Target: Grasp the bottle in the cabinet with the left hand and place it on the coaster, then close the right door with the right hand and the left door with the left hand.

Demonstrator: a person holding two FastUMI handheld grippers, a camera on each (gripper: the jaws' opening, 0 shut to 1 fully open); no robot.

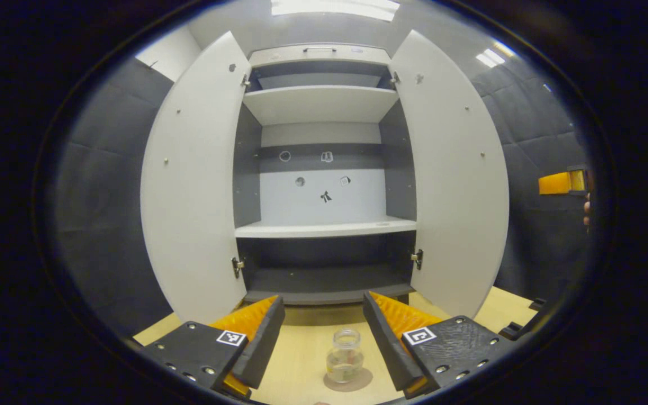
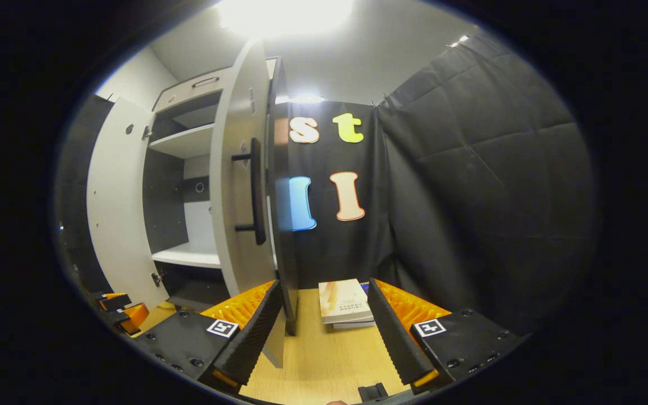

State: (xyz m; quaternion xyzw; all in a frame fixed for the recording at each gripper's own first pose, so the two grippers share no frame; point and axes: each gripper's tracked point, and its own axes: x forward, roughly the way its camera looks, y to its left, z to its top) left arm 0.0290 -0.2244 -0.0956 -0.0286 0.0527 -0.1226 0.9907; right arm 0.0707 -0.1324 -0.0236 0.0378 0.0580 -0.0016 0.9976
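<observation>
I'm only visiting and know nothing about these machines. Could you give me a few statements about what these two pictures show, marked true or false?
1. The bottle stands on the coaster on the wooden table. True.
2. Both cabinet doors are shut. False: the left door and the right door both stand open.
3. The left claw is clamped on the bottle. False: its fingers are spread, and the bottle stands free between them.
4. The right claw is open, near the right door's edge. True.
5. Books lie on the table. True.
</observation>
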